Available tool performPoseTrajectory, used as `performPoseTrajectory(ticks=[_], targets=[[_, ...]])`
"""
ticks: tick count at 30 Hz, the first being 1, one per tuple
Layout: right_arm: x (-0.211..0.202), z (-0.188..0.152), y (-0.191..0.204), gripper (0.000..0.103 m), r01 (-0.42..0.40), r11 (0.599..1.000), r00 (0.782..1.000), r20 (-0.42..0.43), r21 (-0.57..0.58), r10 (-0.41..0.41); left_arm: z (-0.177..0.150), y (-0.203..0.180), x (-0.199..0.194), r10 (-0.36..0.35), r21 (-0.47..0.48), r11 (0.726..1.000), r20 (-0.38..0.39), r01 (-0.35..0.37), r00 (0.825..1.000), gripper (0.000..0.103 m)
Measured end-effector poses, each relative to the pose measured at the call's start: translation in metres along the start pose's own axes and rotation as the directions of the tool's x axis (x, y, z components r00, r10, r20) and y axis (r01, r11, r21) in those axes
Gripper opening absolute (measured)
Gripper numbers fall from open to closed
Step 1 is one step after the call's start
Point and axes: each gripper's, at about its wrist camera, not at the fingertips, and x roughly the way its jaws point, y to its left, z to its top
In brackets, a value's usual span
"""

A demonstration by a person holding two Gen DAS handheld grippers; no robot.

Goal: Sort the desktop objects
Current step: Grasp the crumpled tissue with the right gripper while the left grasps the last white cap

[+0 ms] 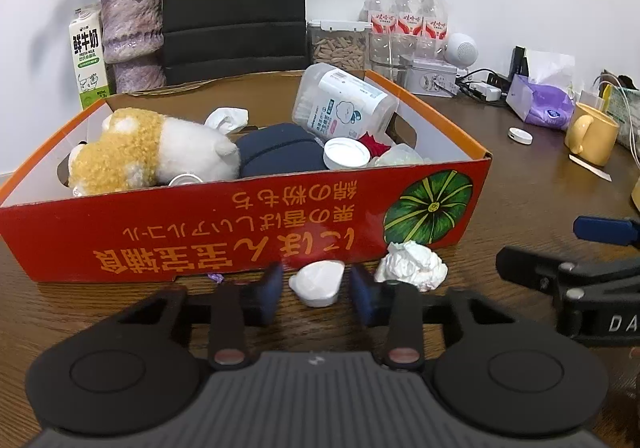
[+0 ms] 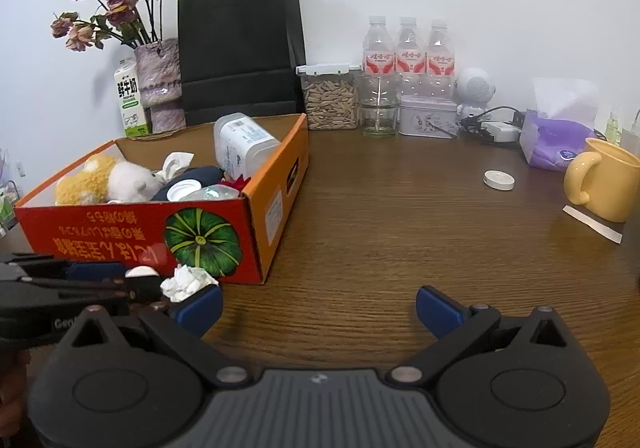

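Left wrist view: we see our left tool (image 1: 316, 288) with jaws narrowed around a small white cup (image 1: 318, 283); whether the pads press it we cannot tell.
Cup's place: on the worktop (image 1: 500, 191), between the blue fingers (image 1: 267, 290), just before the orange box (image 1: 240, 224).
Crumpled tissue (image 1: 412, 266): beside the cup, right.
Right tool (image 2: 318, 308): spread wide, nothing between.

Ahead of the left gripper (image 1: 316, 290), the plush toy (image 1: 148, 151) hid most of a small can (image 1: 185, 179). To its right, the other gripper's lettering (image 1: 624, 324) ran off the frame edge, perhaps "DA".
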Motion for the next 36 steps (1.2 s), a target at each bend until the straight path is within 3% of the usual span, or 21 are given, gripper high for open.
performPoseTrajectory(ticks=[17,25,31,36], targets=[[0.001,-0.001,-0.002,0.103,-0.017,0.999,1.000,-0.007,0.032,0.017,-0.004,0.014,-0.019,-0.025,-0.021,0.999,0.030,0.025,0.999,0.027],[-0.002,-0.001,0.030,0.102,-0.048,0.998,0.999,0.007,-0.032,0.048,-0.005,0.043,-0.034,-0.022,-0.055,0.998,0.063,0.025,0.998,0.027],[0.014,0.005,0.062,0.092,-0.069,0.996,0.997,-0.041,-0.062,0.066,-0.007,0.065,-0.039,-0.021,-0.077,0.997,0.081,0.027,0.997,0.027],[0.028,0.010,0.078,0.073,-0.041,0.998,0.996,-0.078,-0.042,0.037,-0.008,0.079,-0.041,-0.030,-0.094,0.995,0.094,0.039,0.995,0.027]])
